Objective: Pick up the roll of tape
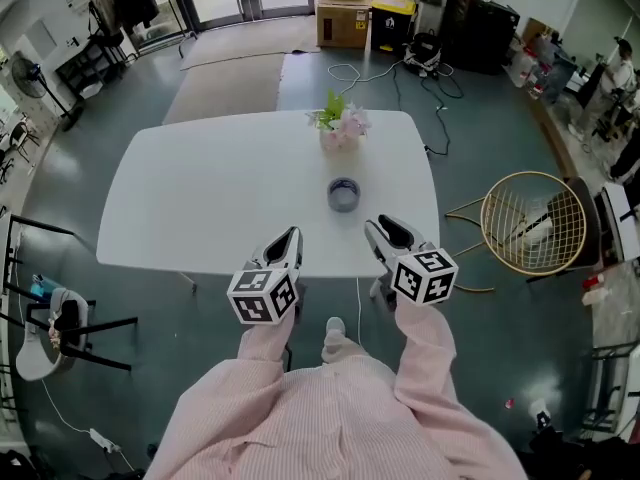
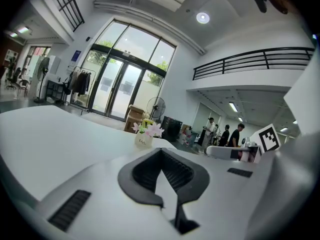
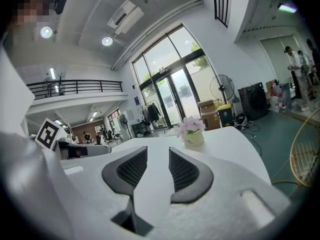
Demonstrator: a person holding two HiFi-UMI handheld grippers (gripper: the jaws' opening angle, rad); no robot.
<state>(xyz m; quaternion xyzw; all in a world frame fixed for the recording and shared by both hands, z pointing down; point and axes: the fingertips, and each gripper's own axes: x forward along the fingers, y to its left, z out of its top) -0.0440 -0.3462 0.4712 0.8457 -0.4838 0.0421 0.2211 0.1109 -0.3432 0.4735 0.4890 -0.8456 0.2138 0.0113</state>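
Note:
The roll of tape (image 1: 343,194), a small grey ring, lies flat on the white table (image 1: 200,198) just before a pot of pink flowers (image 1: 340,128). Both grippers hover over the table's near edge, short of the roll. My left gripper (image 1: 288,238) is to the roll's lower left, and its pads meet at the tips with nothing between them (image 2: 161,154). My right gripper (image 1: 385,230) is to the roll's lower right, its pads a narrow gap apart and empty (image 3: 157,154). Neither gripper view shows the roll. Each shows the flower pot (image 2: 144,136) (image 3: 192,134).
A round wire chair (image 1: 535,223) stands right of the table. Black racks (image 1: 60,318) stand at the left. Cardboard boxes (image 1: 342,8) and floor cables (image 1: 400,73) lie beyond the table. People stand at the far right (image 1: 610,68).

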